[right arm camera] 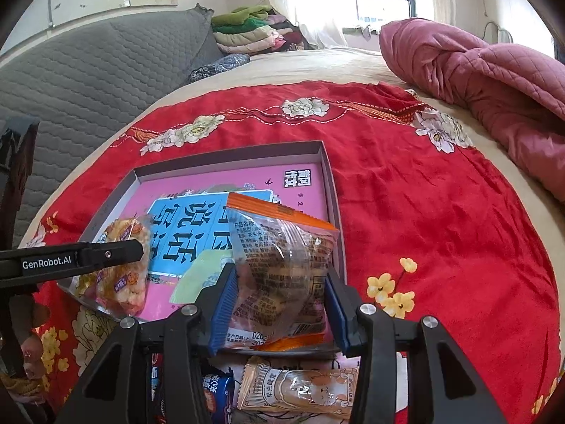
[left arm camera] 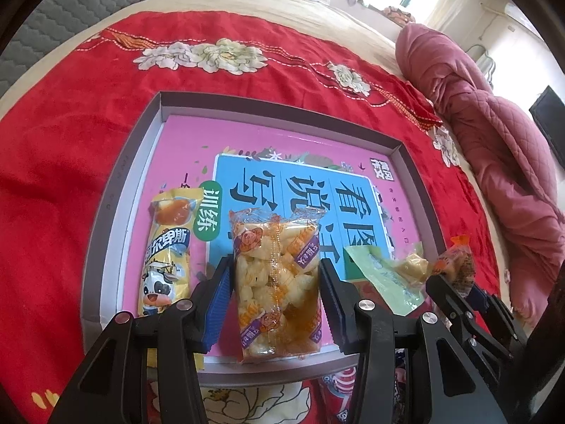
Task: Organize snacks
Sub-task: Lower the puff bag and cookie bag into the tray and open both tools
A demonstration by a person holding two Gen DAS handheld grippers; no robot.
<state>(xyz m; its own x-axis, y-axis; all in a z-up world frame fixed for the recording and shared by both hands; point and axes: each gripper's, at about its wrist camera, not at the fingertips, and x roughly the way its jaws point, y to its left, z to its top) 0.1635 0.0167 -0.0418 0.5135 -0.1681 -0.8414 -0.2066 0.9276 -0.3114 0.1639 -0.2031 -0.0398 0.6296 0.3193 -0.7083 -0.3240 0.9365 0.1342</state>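
Observation:
A shallow grey box [left arm camera: 106, 212] lined with a pink and blue book cover lies on a red floral cloth. My left gripper [left arm camera: 277, 282] is shut on a clear puffed-snack packet [left arm camera: 275, 275] held over the box's near part. A yellow cow-print packet [left arm camera: 167, 251] and a pale green packet [left arm camera: 381, 279] lie in the box. My right gripper [right arm camera: 279, 293] is shut on a clear orange-edged packet [right arm camera: 282, 261] over the box's near right corner [right arm camera: 333, 190]. The left gripper also shows in the right wrist view [right arm camera: 116, 251] with its snack packet [right arm camera: 123, 275].
Loose packets lie on the cloth below the right gripper: a beige cat-print one [right arm camera: 300, 388] and a blue one [right arm camera: 215, 392]. A pink quilt [right arm camera: 487, 81] is bundled at the right. A grey padded headboard [right arm camera: 88, 70] and folded clothes [right arm camera: 254, 31] stand beyond.

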